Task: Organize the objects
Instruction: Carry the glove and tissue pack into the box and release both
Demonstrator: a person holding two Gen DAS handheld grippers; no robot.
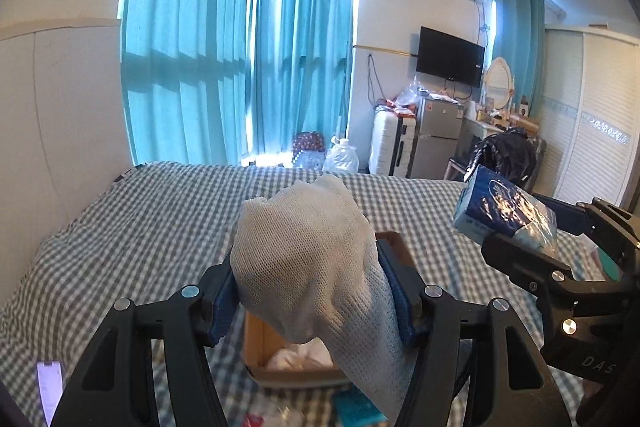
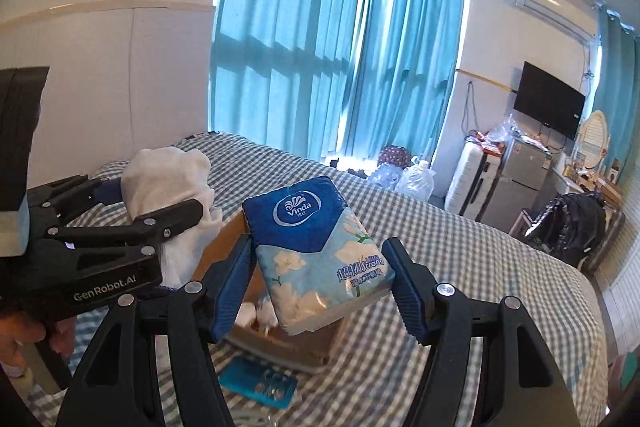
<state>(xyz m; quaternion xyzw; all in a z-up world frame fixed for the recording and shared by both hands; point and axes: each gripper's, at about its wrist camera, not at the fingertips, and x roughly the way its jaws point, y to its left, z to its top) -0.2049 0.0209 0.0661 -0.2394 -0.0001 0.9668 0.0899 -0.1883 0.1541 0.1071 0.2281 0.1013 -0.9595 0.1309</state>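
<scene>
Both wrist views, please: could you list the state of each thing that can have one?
Left gripper: shut on the white mesh cloth, lifted.
Right gripper: shut on the tissue pack, lifted, sealed.
Cardboard box: open, on the bed, white items inside.
Curtains: drawn.
Television: off.

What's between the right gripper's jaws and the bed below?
In the right wrist view, the tissue pack in the right gripper hangs over the open cardboard box on the checked bed.
</scene>
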